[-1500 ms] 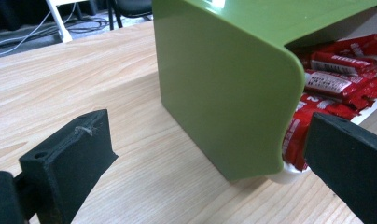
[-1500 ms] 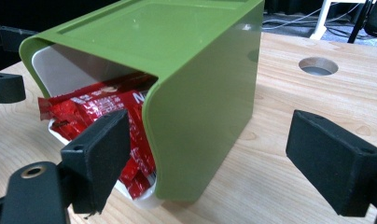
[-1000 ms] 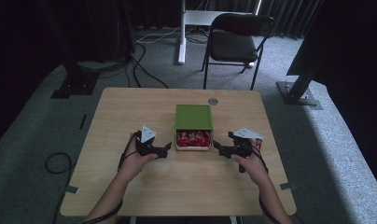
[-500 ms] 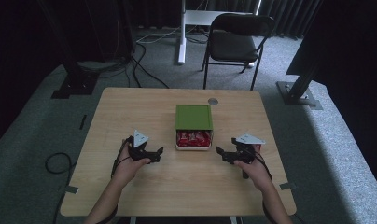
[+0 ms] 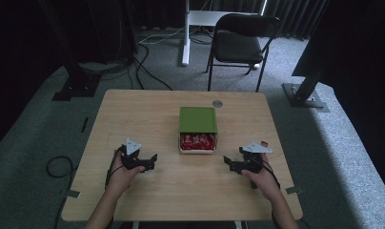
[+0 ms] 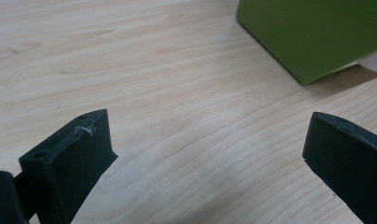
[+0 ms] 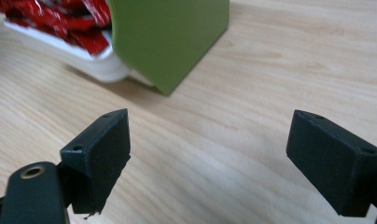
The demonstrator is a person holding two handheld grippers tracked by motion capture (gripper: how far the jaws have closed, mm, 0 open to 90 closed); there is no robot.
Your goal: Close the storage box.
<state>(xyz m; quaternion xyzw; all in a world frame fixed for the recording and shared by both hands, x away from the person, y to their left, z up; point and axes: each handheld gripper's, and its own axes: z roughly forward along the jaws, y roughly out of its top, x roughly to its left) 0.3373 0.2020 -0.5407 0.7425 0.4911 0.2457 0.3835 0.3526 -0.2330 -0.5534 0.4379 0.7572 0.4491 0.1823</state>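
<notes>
Both held wide and empty, left gripper (image 5: 151,161) and right gripper (image 5: 228,164) flanking the box (image 5: 197,143) with its green lid (image 5: 197,119) mid-table, long axis running away, about equally near either hand.

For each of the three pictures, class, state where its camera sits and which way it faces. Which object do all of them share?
High view: above the person's side, facing forward and down on the table; forearms, left tool and right tool show.
Left gripper view: rides the left tool, facing along its open jaws to the green lid.
Right gripper view: rides the right tool, facing the lid and red packets.
Shared: the green lid.
</notes>
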